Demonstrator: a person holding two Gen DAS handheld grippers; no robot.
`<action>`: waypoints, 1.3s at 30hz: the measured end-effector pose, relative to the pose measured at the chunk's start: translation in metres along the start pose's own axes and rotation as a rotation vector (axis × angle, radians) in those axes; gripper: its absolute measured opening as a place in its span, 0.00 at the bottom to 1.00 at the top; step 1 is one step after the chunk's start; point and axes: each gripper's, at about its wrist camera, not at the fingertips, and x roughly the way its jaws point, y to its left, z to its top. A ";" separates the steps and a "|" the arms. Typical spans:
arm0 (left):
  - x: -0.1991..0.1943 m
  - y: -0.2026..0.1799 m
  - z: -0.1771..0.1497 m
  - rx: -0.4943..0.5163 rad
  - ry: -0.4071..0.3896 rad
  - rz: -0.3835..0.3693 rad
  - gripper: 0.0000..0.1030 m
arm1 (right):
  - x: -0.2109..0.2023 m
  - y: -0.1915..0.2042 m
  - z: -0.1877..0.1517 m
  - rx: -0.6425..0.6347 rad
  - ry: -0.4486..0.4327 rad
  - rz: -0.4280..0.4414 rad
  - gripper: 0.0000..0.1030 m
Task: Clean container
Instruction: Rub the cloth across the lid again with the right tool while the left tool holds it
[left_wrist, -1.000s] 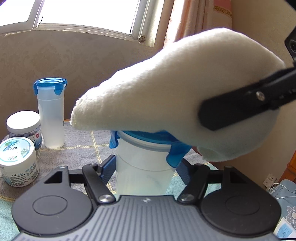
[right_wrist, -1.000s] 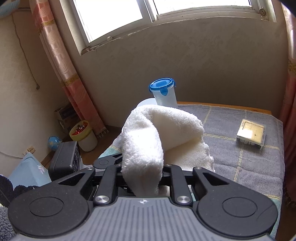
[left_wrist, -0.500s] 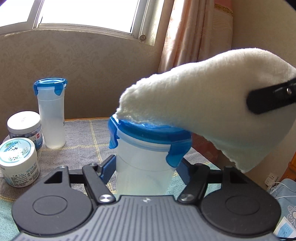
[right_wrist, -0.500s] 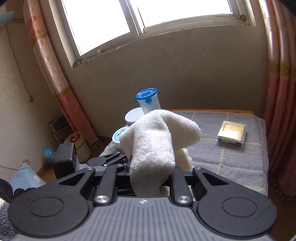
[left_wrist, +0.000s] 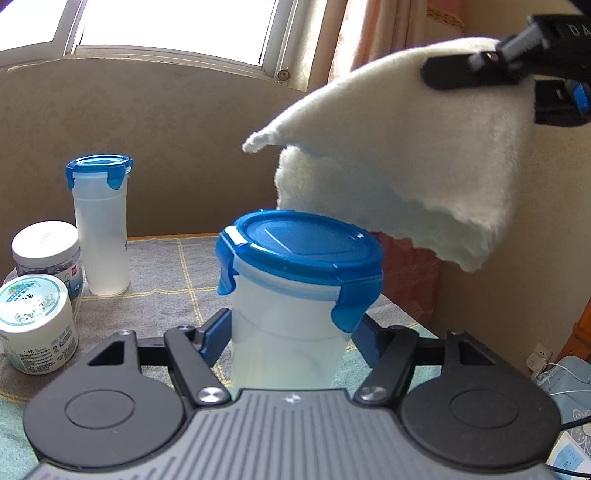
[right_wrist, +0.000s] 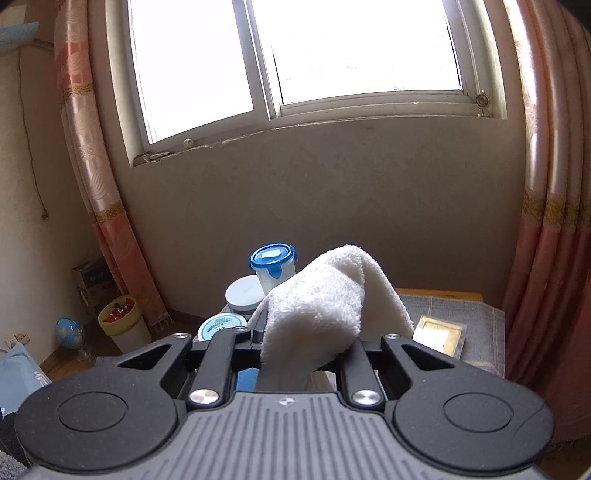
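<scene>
We steady the blue-lidded container (left_wrist: 291, 314) in our clenched left claw (left_wrist: 291, 332), right claw (right_wrist: 306, 354) pinching the white towel (left_wrist: 424, 155) above, ready for firm, even strokes.

Daylight floods in through the white-framed window (right_wrist: 295, 66), whose panes are blown out to pure white in both views. The beige wall below the window (right_wrist: 314, 206) sits in dull shade by contrast. In the left wrist view the glossy blue plastic lid (left_wrist: 301, 242) carries a soft sheen, and the fluffy white towel (left_wrist: 406, 158) is bright on top, greyer beneath. Fisheye distortion bows the pink patterned curtains (right_wrist: 546, 184) beside the window. Focus is fairly sharp; the corners darken.
</scene>
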 end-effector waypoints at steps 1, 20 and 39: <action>-0.001 0.000 0.000 -0.003 0.000 -0.001 0.67 | 0.004 0.002 0.003 -0.011 -0.011 -0.008 0.18; -0.002 0.000 -0.001 -0.008 0.010 -0.013 0.68 | 0.056 0.017 -0.034 0.041 0.171 0.093 0.19; -0.007 -0.006 -0.003 -0.009 0.021 0.006 0.69 | 0.022 0.006 -0.056 0.060 0.194 0.093 0.20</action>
